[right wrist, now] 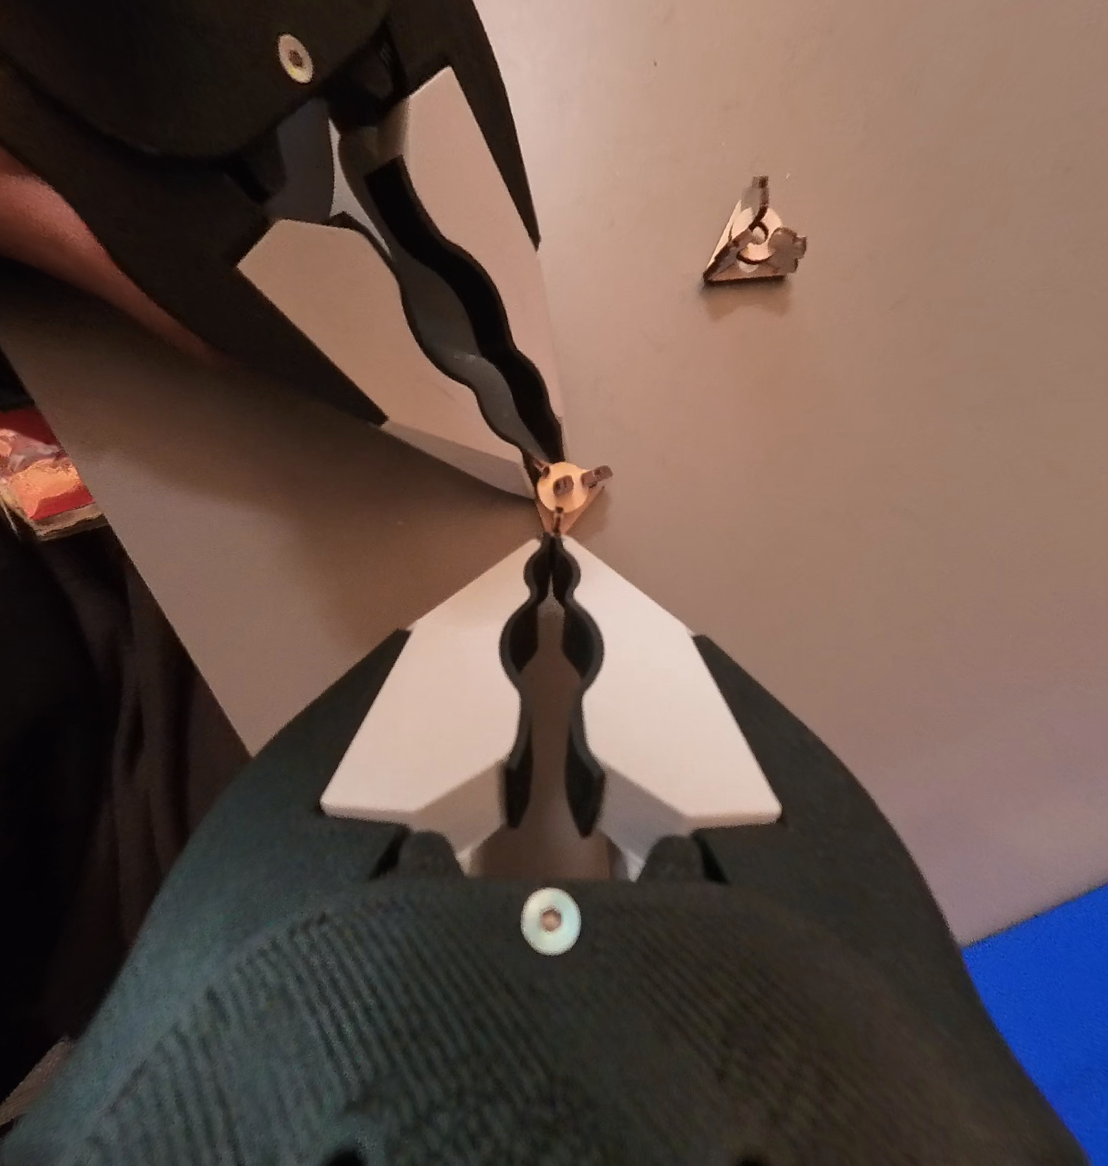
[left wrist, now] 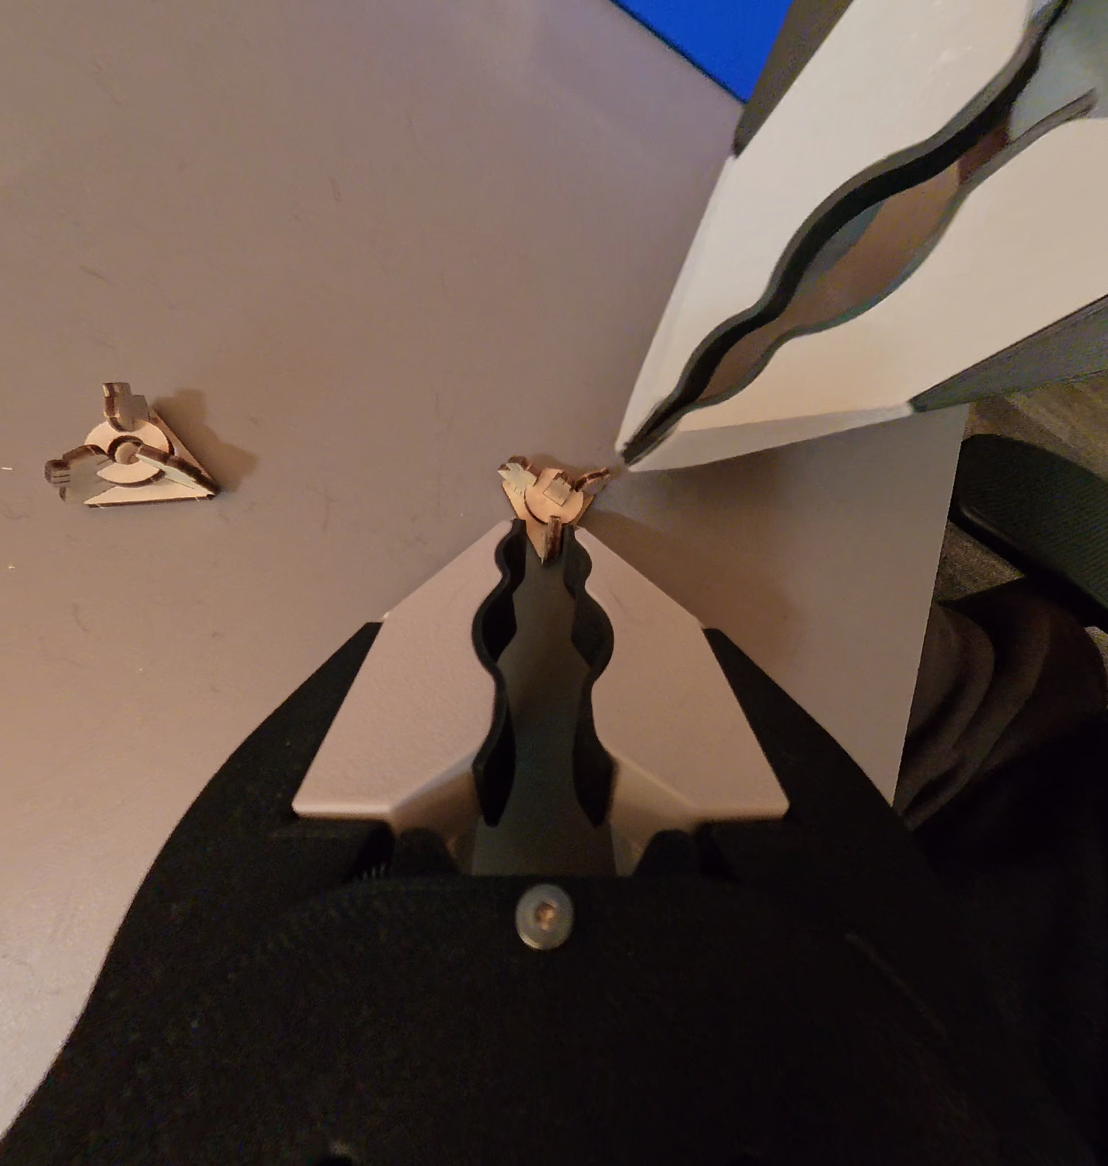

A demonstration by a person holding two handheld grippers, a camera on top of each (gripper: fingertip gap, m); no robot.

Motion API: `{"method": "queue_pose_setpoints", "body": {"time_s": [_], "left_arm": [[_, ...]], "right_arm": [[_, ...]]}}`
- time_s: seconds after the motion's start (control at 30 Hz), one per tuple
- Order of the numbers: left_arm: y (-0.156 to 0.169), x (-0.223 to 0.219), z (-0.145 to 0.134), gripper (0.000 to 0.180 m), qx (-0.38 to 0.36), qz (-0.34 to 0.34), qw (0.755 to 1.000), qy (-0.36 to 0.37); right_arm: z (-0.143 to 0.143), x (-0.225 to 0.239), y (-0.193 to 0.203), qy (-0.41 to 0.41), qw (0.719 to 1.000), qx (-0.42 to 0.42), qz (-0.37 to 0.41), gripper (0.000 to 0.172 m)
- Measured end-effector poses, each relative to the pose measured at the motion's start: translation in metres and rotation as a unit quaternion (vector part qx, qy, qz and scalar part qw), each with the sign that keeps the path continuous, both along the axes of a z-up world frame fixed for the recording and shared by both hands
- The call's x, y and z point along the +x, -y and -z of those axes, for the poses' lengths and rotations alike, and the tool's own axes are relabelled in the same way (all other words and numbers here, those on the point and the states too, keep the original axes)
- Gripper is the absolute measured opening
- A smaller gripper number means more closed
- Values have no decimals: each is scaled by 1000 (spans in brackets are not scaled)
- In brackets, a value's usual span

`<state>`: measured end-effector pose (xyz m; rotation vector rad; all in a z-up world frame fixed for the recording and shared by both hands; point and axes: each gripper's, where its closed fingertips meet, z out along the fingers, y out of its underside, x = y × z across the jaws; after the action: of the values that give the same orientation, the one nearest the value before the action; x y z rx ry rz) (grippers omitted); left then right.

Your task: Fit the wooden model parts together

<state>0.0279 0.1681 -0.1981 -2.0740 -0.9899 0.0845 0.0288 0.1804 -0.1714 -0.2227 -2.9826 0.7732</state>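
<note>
1. Small wooden triangular assembly [left wrist: 548, 495], laser-cut, with a round disc on top and dark-edged tabs slotted in. It sits at the near right part of the grey tabletop [left wrist: 349, 252], between the two grippers.
2. Left gripper [left wrist: 546, 544]: fingers narrowly parted and clamped on one corner of the triangular assembly, a dark tab caught between the tips. The right wrist view agrees: left gripper [right wrist: 542, 464] pinches the piece from the far side.
3. Right gripper [right wrist: 554, 544]: fingers clenched, tips together, right at a thin tab [right wrist: 559, 518] on the near corner of the same piece [right wrist: 564, 492]. Whether the tab is truly pinched or only touched, I cannot tell.
4. In the left wrist view the right gripper [left wrist: 624, 455] tapers to a point just beside a curved tab [left wrist: 592, 477].
5. Judgement: hold the left side steady as an anchor, and work the right tip in line with the slot; thin ply tabs look easy to snap if twisted.
6. A second wooden triangular assembly [left wrist: 132, 451] lies well apart on the tabletop, untouched.
7. Blue surface [right wrist: 1056, 984] beyond the tabletop edge.
</note>
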Motion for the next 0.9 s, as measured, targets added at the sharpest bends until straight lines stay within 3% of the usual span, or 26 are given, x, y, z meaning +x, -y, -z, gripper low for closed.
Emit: {"method": "queue_pose_setpoints", "body": {"time_s": [0.9], "left_arm": [[0, 0, 0, 11, -2, 0, 1000, -2]], "right_arm": [[4, -4, 10, 8, 1000, -8, 0, 0]]}}
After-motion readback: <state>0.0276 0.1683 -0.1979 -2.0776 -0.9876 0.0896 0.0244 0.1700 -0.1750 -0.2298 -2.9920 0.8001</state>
